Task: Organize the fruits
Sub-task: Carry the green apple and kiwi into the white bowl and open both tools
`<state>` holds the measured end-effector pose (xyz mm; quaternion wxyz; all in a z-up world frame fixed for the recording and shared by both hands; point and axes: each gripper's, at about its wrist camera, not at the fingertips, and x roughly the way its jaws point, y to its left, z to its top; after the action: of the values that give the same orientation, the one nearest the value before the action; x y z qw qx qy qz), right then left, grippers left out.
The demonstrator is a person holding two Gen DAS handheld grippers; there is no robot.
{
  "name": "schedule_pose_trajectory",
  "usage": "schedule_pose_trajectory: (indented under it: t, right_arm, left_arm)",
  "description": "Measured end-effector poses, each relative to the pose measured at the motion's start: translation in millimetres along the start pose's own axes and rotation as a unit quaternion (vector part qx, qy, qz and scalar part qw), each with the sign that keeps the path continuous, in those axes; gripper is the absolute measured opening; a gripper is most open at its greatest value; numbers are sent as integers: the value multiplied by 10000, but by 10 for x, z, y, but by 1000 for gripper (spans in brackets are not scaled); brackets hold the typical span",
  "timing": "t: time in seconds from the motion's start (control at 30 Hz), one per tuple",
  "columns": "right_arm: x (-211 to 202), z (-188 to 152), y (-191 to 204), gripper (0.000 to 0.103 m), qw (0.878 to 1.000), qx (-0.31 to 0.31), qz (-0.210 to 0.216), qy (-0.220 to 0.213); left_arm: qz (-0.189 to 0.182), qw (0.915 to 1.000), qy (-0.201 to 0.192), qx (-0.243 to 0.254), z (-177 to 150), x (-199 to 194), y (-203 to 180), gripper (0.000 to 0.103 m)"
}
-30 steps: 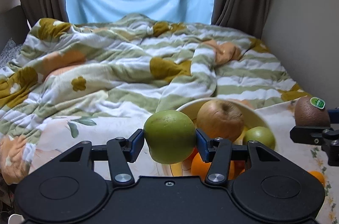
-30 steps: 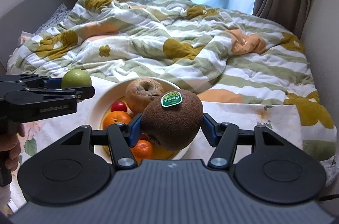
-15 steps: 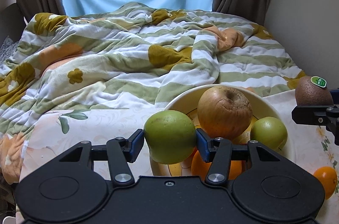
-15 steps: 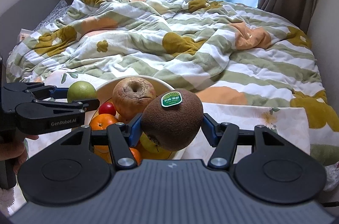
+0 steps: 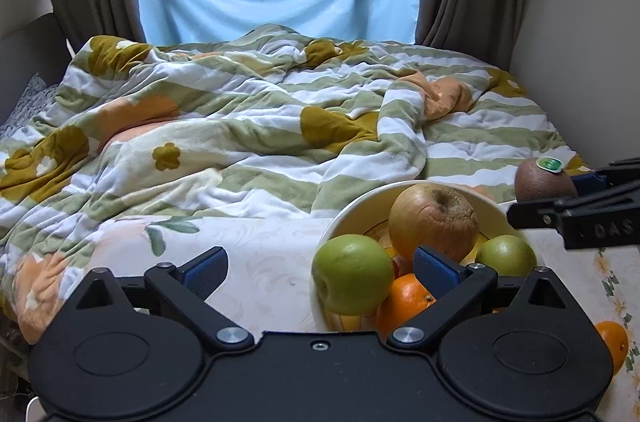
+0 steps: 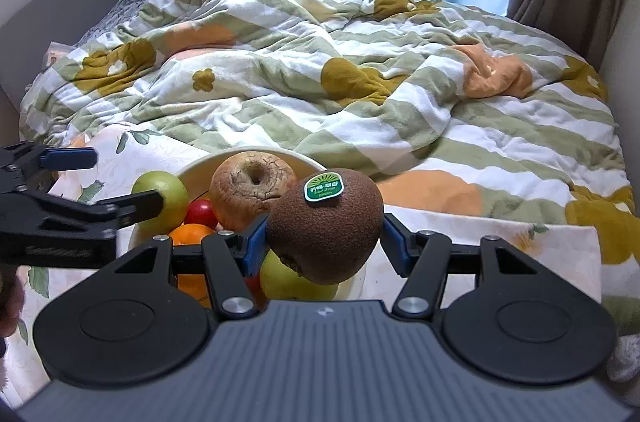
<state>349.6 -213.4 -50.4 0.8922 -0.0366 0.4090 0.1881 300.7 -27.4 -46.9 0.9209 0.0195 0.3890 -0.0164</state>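
Green apple (image 5: 352, 280) sits on the rim of the cream bowl (image 5: 360, 212) among other fruit. Left tongs (image 5: 320, 268) are opening wide, clear of it; right tongs (image 6: 322, 240) pinch a stickered brown kiwi (image 6: 324, 224) over the bowl.

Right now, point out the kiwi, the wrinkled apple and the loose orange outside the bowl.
kiwi (image 6: 324, 226), right wrist view, middle of its brown skin.
wrinkled apple (image 5: 434, 218), left wrist view, its front face.
loose orange (image 5: 612, 342), left wrist view, visible left part.

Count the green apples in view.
2. One green apple sits at the bowl's left edge; the other is at its right. More may be hidden underneath.
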Motion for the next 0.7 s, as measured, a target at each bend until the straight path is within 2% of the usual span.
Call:
schedule_pose_trajectory:
  t: [0.7]
  right_arm:
    - [462, 104, -165, 75, 9972, -576, 391, 288]
  left_arm:
    - [193, 9995, 42, -257, -79, -85, 116, 101]
